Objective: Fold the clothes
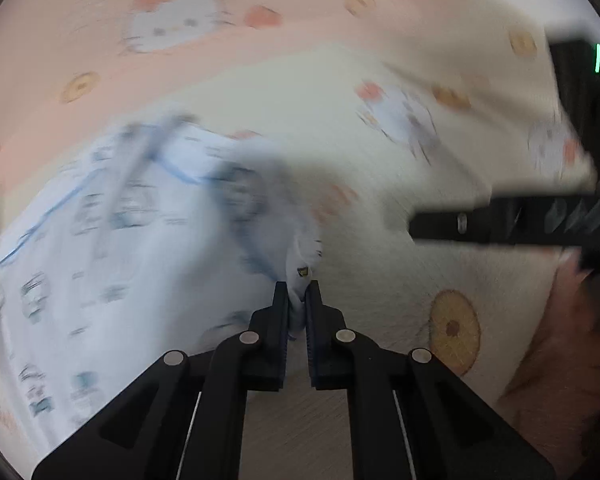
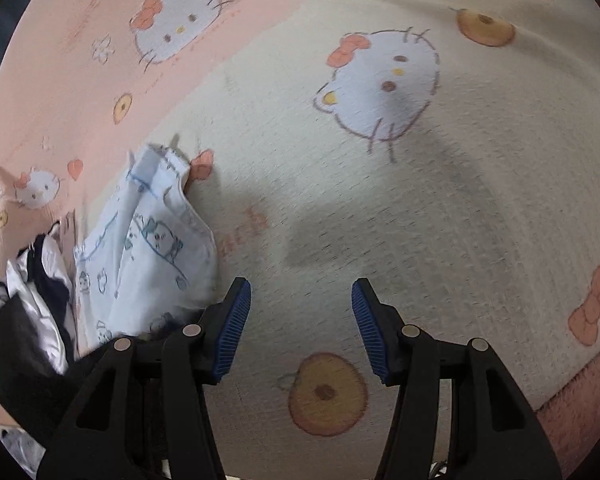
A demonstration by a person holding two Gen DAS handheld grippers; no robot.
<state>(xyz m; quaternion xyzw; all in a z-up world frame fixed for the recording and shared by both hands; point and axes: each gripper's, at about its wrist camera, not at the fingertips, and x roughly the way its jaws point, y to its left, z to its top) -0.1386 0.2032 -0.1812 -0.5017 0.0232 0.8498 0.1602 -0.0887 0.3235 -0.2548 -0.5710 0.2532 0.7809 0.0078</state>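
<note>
A pale blue printed garment (image 1: 112, 264) with blue piping lies spread on the cartoon-cat blanket (image 1: 340, 120), blurred in the left wrist view. My left gripper (image 1: 297, 292) is shut on a pinched edge of this garment, and a fold of cloth with a small tag stands up between the fingers. In the right wrist view the same garment (image 2: 152, 248) lies bunched at the left. My right gripper (image 2: 300, 292) hangs open over bare blanket (image 2: 440, 220) to the garment's right, with nothing between its blue pads (image 2: 236, 320). The right gripper's black body (image 1: 520, 220) reaches in from the right edge of the left view.
A heap of dark and white clothes (image 2: 32, 308) lies at the blanket's left edge beside the printed garment. A pink fuzzy sleeve (image 1: 560, 340) and hand show at the lower right of the left view. The blanket has a pink border (image 2: 80, 60) at the far side.
</note>
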